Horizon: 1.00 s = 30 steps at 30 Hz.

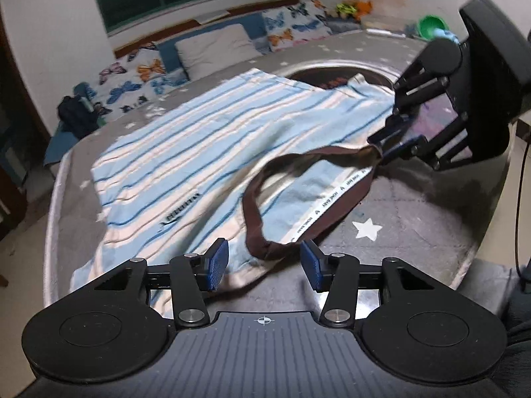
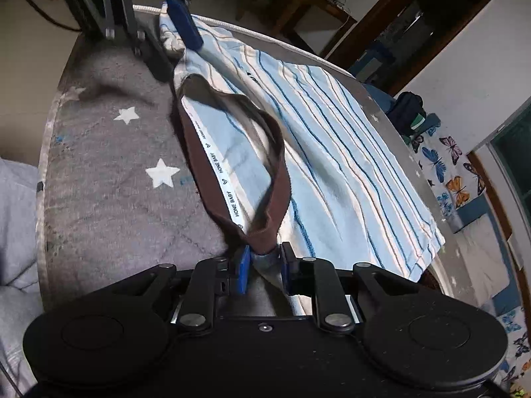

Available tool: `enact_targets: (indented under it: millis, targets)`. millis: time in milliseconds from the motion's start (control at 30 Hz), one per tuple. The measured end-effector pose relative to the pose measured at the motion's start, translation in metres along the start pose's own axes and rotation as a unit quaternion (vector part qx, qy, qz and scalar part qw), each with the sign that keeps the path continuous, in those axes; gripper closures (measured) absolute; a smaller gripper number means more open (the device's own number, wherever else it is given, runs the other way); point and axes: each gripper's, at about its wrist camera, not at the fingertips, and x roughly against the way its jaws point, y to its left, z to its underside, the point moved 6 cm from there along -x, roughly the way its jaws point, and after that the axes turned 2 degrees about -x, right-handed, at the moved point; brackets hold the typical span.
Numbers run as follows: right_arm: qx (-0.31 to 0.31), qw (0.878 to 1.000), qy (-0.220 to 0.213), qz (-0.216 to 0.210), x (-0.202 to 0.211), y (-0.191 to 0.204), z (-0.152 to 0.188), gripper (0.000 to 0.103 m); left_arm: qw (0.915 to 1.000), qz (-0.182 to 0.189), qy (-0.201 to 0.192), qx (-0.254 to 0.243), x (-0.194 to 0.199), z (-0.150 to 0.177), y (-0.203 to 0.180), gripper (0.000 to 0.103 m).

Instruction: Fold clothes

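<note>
A light-blue striped garment (image 1: 205,139) with a brown waistband (image 1: 332,152) lies spread on a grey star-print bed cover (image 1: 415,205). My left gripper (image 1: 264,262) is open; the near loop of the waistband lies just ahead of and between its blue pads (image 1: 217,262), which do not press on it. At the upper right, my right gripper (image 1: 395,139) pinches the other end of the waistband. In the right wrist view, the right gripper (image 2: 264,262) is shut on the bunched waistband (image 2: 212,179), the garment (image 2: 332,165) stretches away to the right, and the left gripper (image 2: 169,43) is at the far end.
White pillows (image 1: 215,49) and butterfly-print bedding (image 1: 132,83) line the far side of the bed. A dark bag (image 1: 74,116) sits at the far left corner, and a green bowl (image 1: 431,25) among clutter at the back right. The bed edge (image 2: 49,132) curves close on the left.
</note>
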Motion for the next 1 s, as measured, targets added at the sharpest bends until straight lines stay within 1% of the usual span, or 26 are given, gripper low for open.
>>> enact_targets:
  millis: [33,67,100,167,200,267,300,333,467,533,567,667,767,833,867,967,1000]
  targets:
    - [-0.003,1.0,0.0,-0.003,0.0,-0.001,0.0,0.084,1.0,0.004,0.002,0.0,-0.004,0.0,0.001,0.055]
    - [-0.002,1.0,-0.001,-0.004,0.001,-0.001,0.0,0.086,1.0,0.009,0.002,0.0,-0.008,-0.001,0.001,0.061]
    - [-0.002,1.0,-0.003,-0.005,0.002,-0.001,0.0,0.089,0.9999,0.013,0.001,0.002,-0.01,-0.001,0.003,0.07]
    - [-0.004,1.0,-0.004,-0.008,0.002,0.0,0.0,0.092,0.9999,0.014,-0.003,0.0,-0.011,-0.001,0.003,0.079]
    - [-0.004,1.0,-0.005,-0.008,0.003,0.0,0.0,0.094,0.9999,0.015,-0.006,-0.001,-0.011,-0.001,0.003,0.086]
    - [-0.001,1.0,-0.008,-0.011,0.005,0.002,-0.001,0.095,0.9999,0.01,-0.01,-0.005,-0.008,-0.001,0.002,0.09]
    - [0.0,1.0,-0.011,-0.013,0.008,0.003,-0.002,0.096,0.9998,0.015,-0.014,-0.008,-0.003,-0.001,0.001,0.091]
    - [0.003,1.0,-0.013,-0.017,0.012,0.006,-0.003,0.096,0.9996,0.02,-0.017,-0.01,0.001,0.0,0.0,0.092]
    - [0.027,0.999,-0.011,-0.038,0.031,0.016,-0.003,0.096,0.9975,0.044,-0.023,-0.049,0.025,0.008,-0.009,0.093]
    - [0.039,0.997,-0.001,-0.062,0.038,0.025,0.001,0.096,0.9955,0.073,-0.013,-0.059,0.031,0.015,-0.015,0.093]
    - [0.042,0.997,0.002,-0.068,0.04,0.027,0.002,0.096,0.9947,0.081,-0.008,-0.063,0.032,0.017,-0.018,0.093]
    - [0.058,0.992,0.021,-0.106,0.049,0.041,0.009,0.094,0.9914,0.106,0.008,-0.076,0.038,0.025,-0.026,0.092]
    - [0.054,0.99,0.024,-0.131,0.06,0.041,0.008,0.094,0.9907,0.109,0.006,-0.081,0.047,0.025,-0.024,0.091]
    - [0.037,0.99,0.012,-0.132,0.07,0.032,0.001,0.093,0.9909,0.114,-0.007,-0.072,0.054,0.02,-0.019,0.09]
    - [0.024,0.992,0.002,-0.126,0.072,0.026,-0.005,0.093,0.9918,0.11,-0.017,-0.062,0.057,0.015,-0.014,0.089]
    - [-0.007,0.996,-0.022,-0.087,0.067,0.01,-0.02,0.093,0.9939,0.097,-0.04,-0.033,0.058,0.004,-0.002,0.088]
    - [-0.012,0.997,-0.024,-0.078,0.063,0.007,-0.023,0.093,0.995,0.087,-0.048,-0.011,0.053,-0.002,0.006,0.088]
